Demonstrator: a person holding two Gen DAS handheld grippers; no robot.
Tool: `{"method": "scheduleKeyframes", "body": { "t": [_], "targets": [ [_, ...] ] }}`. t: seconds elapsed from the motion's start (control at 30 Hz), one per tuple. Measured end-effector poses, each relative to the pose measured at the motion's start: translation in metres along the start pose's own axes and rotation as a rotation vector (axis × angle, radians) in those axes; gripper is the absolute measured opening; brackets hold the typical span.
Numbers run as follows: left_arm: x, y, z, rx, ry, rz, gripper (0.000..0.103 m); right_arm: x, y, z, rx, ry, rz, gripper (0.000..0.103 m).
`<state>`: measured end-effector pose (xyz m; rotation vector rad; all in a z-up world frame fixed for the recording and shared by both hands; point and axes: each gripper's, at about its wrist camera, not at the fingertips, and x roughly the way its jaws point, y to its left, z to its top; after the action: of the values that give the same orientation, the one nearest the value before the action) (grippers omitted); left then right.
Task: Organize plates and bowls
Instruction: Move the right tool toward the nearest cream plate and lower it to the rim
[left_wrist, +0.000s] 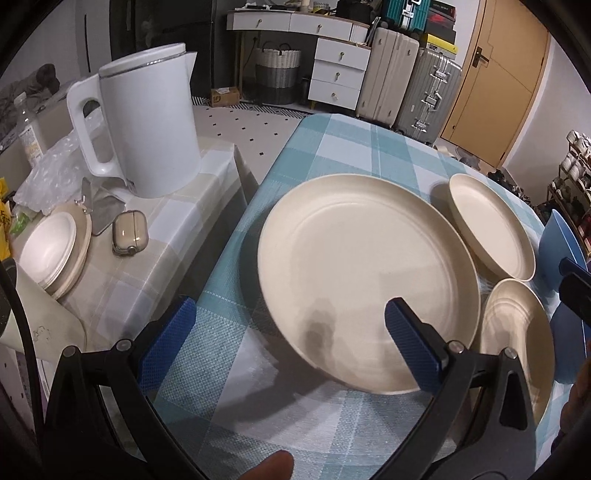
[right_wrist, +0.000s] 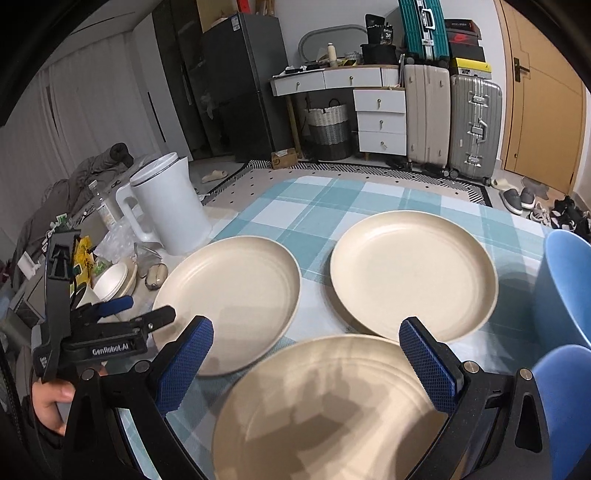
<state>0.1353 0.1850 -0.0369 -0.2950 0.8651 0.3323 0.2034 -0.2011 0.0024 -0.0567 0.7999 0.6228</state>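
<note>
Three cream plates lie on the blue checked tablecloth. In the left wrist view the left plate fills the middle, with a second plate behind right and a third at the right. My left gripper is open, low over the left plate's near-left rim, holding nothing. In the right wrist view my right gripper is open above the nearest plate; the left plate and the far plate lie beyond. Two blue bowls stand at the right edge. The left gripper shows at the left.
A white kettle stands on a lower side table to the left, with a small stack of white dishes, an earbud case and a bottle. Suitcases, drawers and a basket stand on the floor beyond.
</note>
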Motion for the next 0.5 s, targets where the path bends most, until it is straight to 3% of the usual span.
{"method": "scheduleKeyframes", "body": {
  "t": [0.5],
  "targets": [
    [0.019,0.016,-0.004,-0.045,0.069,0.002,0.102,0.060,0.009,0.014,0.020,0.102,0.037,0.099]
  ]
}}
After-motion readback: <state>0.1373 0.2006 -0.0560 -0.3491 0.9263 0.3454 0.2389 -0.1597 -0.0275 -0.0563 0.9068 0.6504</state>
